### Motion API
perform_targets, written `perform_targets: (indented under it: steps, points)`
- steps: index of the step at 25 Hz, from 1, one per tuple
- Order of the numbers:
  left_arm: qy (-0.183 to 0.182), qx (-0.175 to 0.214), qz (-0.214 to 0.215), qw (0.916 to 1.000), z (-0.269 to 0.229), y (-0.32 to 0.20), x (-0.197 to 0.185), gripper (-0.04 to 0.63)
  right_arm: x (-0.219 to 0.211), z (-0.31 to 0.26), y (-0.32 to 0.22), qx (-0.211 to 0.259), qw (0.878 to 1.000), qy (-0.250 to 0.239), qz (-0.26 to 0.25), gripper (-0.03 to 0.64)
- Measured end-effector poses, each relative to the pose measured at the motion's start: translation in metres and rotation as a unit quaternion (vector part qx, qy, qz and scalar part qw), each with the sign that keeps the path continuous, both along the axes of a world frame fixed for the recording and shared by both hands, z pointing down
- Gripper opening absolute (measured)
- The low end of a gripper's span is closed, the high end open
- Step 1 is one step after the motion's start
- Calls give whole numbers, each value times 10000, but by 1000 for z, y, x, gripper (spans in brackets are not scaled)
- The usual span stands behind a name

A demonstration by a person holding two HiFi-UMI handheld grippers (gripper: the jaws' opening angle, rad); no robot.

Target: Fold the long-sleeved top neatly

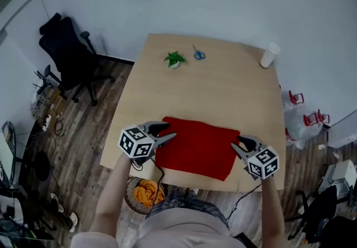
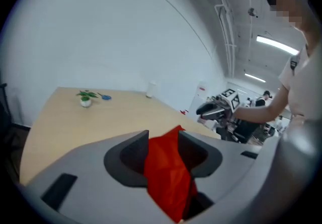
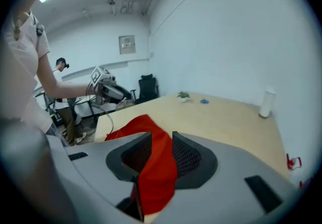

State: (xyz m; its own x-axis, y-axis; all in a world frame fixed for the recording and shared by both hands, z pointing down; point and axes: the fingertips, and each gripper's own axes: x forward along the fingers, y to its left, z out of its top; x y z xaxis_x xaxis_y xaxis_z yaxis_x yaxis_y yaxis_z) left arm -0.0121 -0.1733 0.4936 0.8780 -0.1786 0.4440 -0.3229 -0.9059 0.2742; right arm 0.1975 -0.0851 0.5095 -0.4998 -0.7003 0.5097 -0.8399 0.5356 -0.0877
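- Gripping the left end of the red long-sleeved top (image 1: 198,149), the left gripper (image 1: 167,131) has its jaws closed on bunched fabric by the table's (image 1: 223,96) near-left corner.
- The top lies along the table's near edge, between both grippers.
- The right gripper (image 1: 239,144) pinches the top's right end, jaws tight on cloth.
- Along the far edge stand a small plant (image 1: 174,59), blue scissors (image 1: 198,54) and a white cup (image 1: 269,55).

Top (image 1: 195,149) on table (image 1: 223,88); plant (image 1: 174,59), scissors (image 1: 198,54) behind.
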Motion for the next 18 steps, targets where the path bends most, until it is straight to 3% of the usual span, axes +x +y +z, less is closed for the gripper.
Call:
perform_targets:
  steps: [4, 10, 15, 18]
  points:
    - [507, 485, -1126, 9912, -43, -36, -16, 144, 42, -50, -16, 980, 9863, -333, 1286, 69]
    - [1196, 993, -2400, 9582, -91, -57, -34, 59, 76, -94, -12, 1927, 9484, -634, 2436, 8]
    - [1262, 1512, -3036, 9322, -112, -58, -39, 11, 92, -114, -3, 2396, 9228, -517, 2972, 9]
    - [1223, 1760, -3191, 9232, -117, -52, -41, 5, 96, -121, 6, 2565, 9117, -422, 3182, 9]
